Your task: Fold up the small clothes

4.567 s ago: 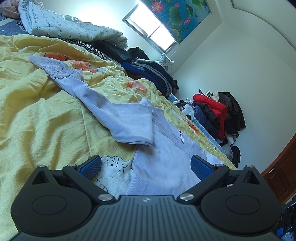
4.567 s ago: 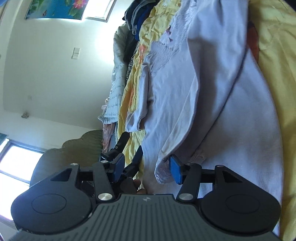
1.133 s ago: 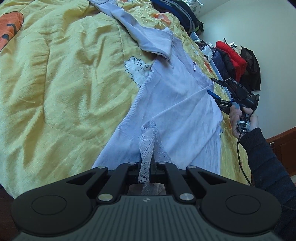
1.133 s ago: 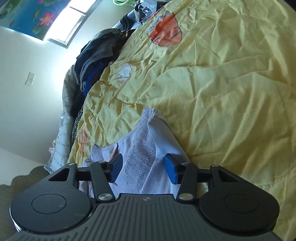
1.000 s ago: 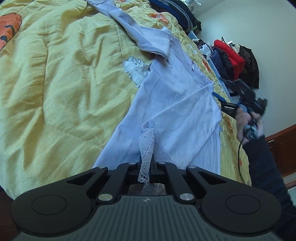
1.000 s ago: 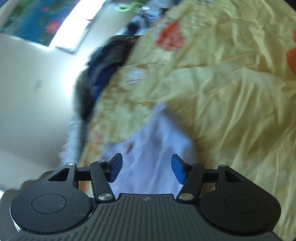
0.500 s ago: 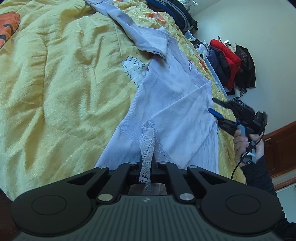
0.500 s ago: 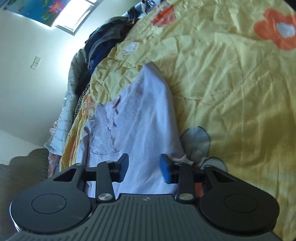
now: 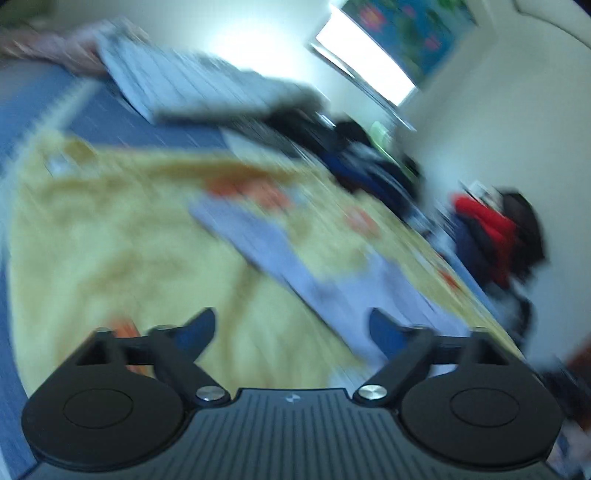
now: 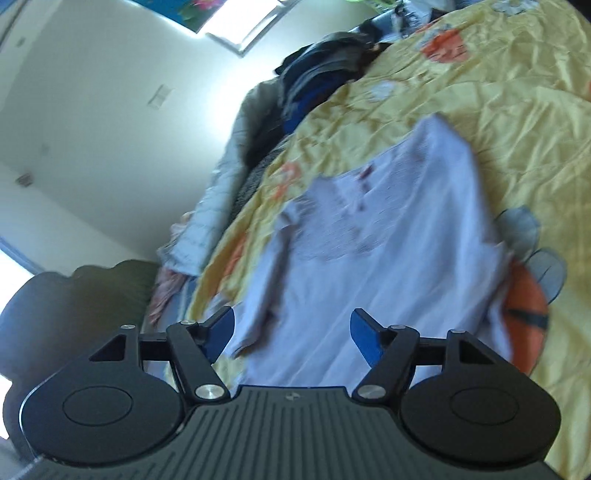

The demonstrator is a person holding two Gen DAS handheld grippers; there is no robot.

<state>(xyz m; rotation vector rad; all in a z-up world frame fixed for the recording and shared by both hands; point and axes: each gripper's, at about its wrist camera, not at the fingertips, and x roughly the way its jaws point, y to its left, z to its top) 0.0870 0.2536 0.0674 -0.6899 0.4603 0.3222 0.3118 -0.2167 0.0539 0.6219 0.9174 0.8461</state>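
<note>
A pale lavender child's top (image 10: 384, 236) lies on the yellow quilt (image 10: 517, 110), partly folded, its lace yoke facing up. The left wrist view is blurred by motion; there the top (image 9: 295, 258) stretches diagonally across the quilt (image 9: 110, 251). My left gripper (image 9: 291, 328) hangs above the quilt, its jaws opening wide with nothing between them. My right gripper (image 10: 291, 328) hovers over the top's near end; its jaws are opening and its blue pads do not press the cloth.
Dark clothes (image 10: 325, 66) are heaped at the bed's far side beneath a window (image 10: 243, 26). A grey-white blanket (image 9: 199, 88) lies at the bed's head. Red and dark garments (image 9: 495, 229) are piled against the wall on the right.
My left gripper let go of the lace hem, opened wide and swung up and away. My right gripper drew back along the top and its jaws spread wider.
</note>
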